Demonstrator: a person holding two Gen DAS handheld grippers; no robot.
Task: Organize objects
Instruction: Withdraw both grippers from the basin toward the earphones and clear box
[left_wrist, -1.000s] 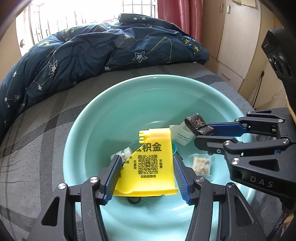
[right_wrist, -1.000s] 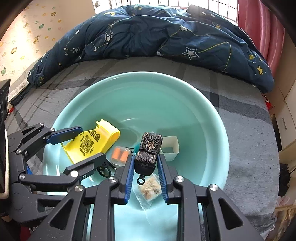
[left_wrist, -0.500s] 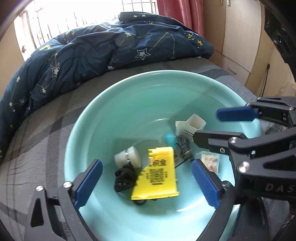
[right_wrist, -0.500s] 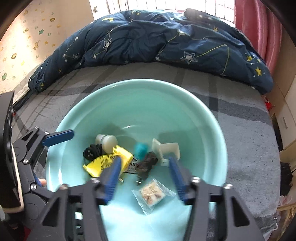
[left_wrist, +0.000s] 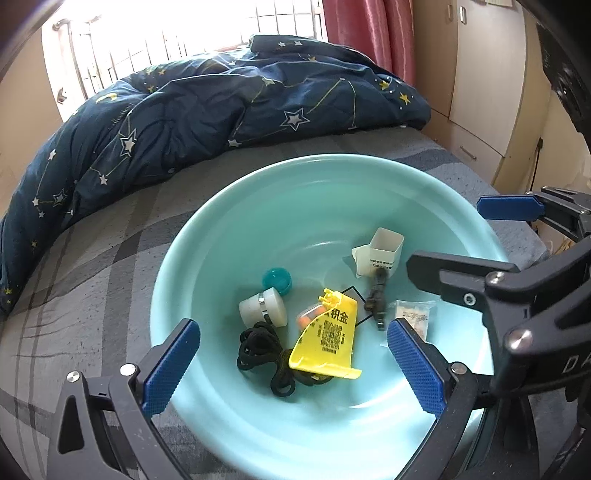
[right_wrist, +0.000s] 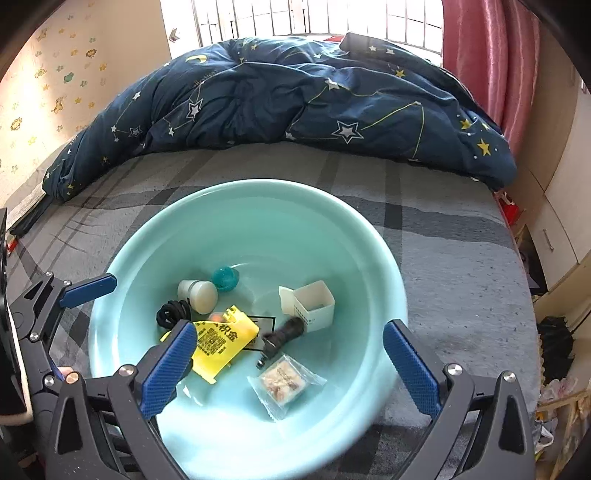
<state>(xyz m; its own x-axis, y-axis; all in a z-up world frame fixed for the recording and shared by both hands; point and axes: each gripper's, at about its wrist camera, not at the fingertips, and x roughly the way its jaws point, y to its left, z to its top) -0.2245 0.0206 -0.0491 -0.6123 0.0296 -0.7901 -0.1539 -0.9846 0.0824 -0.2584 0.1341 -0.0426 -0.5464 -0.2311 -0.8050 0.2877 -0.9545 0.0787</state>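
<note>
A turquoise basin (left_wrist: 373, 173) (right_wrist: 332, 206) sits on the grey bed. In it lie a yellow QR sign (left_wrist: 328, 339) (right_wrist: 219, 338), a brown patterned pouch (left_wrist: 376, 299) (right_wrist: 282, 334), a white box (left_wrist: 382, 253) (right_wrist: 312, 302), a snack packet (left_wrist: 412, 319) (right_wrist: 284, 380), a white cap (left_wrist: 263, 308) (right_wrist: 197, 293), a teal lid (left_wrist: 277, 280) (right_wrist: 225, 278) and black cord (left_wrist: 258, 350) (right_wrist: 173, 312). My left gripper (left_wrist: 293, 369) is open and empty above the basin's near side. My right gripper (right_wrist: 291, 369) is open and empty above the basin.
A dark blue star-print duvet (left_wrist: 207, 110) (right_wrist: 295, 107) is heaped at the far side of the bed. Wooden cupboards (left_wrist: 480, 74) stand to the right, with a pink curtain (right_wrist: 491, 59) by the window.
Both grippers opened, dropping the yellow sign and the brown pouch into the basin, and both have pulled back and up from it.
</note>
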